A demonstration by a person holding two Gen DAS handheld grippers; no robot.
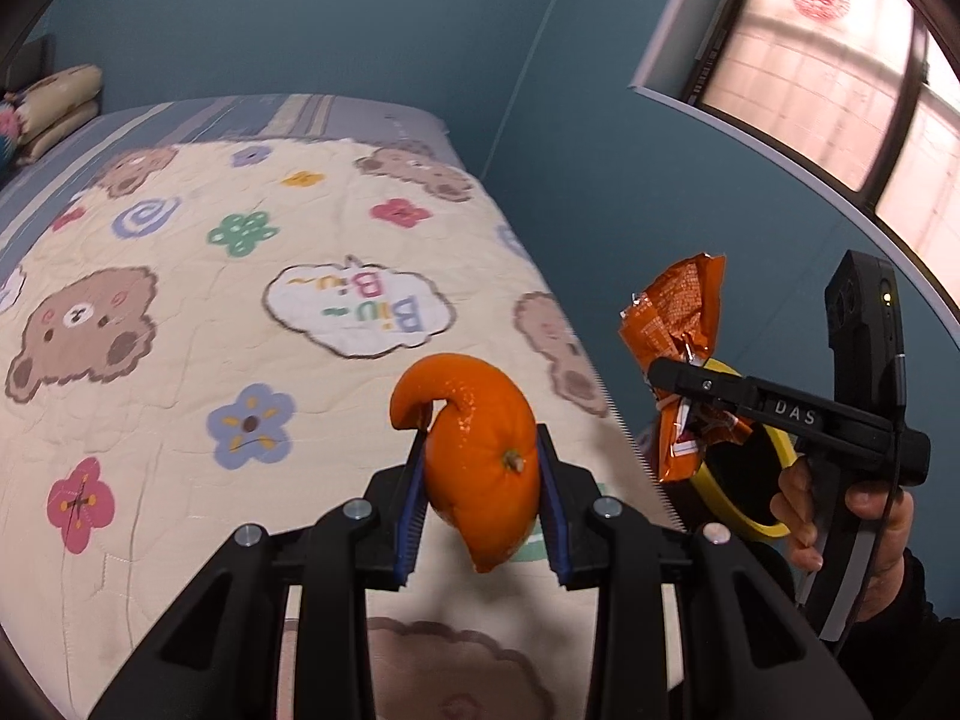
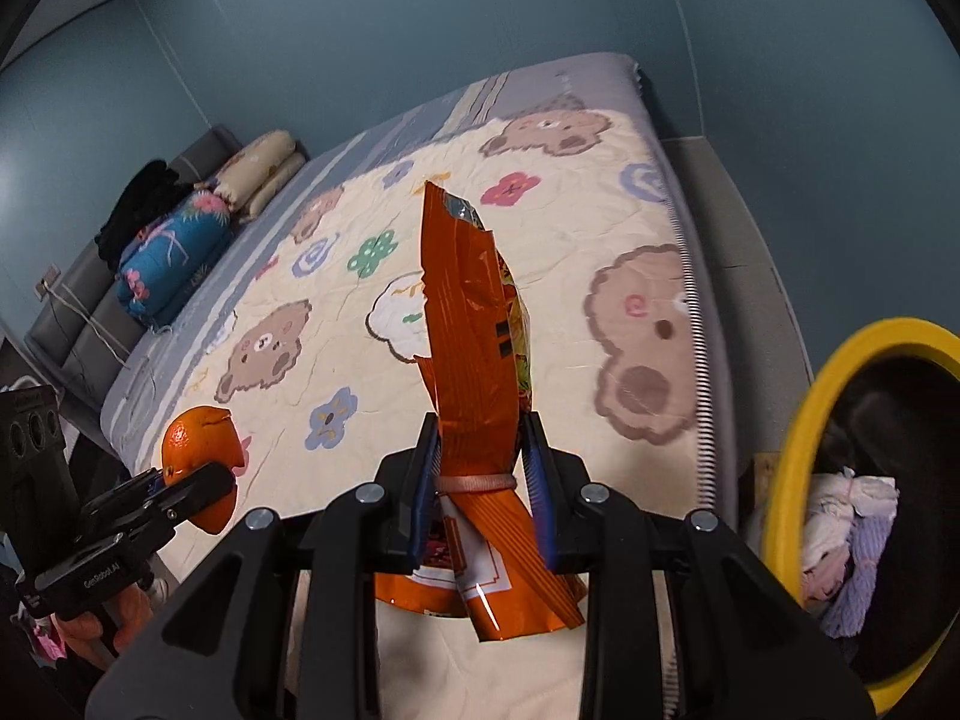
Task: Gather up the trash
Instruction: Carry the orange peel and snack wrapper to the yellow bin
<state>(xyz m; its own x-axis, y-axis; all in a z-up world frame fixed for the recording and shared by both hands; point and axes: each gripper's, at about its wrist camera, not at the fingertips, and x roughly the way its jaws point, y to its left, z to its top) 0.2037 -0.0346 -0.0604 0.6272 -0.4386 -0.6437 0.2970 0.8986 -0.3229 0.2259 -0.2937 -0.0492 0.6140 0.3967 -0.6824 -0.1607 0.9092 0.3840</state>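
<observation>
A curled piece of orange peel (image 1: 480,480) sits between the blue pads of my left gripper (image 1: 483,438), which is shut on it above the bed's near edge. In the right wrist view the same peel (image 2: 201,444) shows at the lower left in the left gripper (image 2: 198,480). My right gripper (image 2: 480,426) is shut on a crumpled orange snack bag (image 2: 474,330) that stands upright between its pads. From the left wrist view, that bag (image 1: 678,324) and the right gripper (image 1: 666,384) hang right of the bed, in front of a yellow-rimmed bin (image 1: 717,504).
The bin (image 2: 798,420) stands on the floor right of the bed with crumpled tissues (image 2: 840,516) inside. A bear-print quilt (image 1: 180,330) covers the bed. Pillows (image 2: 264,174) and a blue rolled blanket (image 2: 174,252) lie at the headboard. A person's hand (image 1: 870,516) holds the right gripper. A window (image 1: 810,90) is upper right.
</observation>
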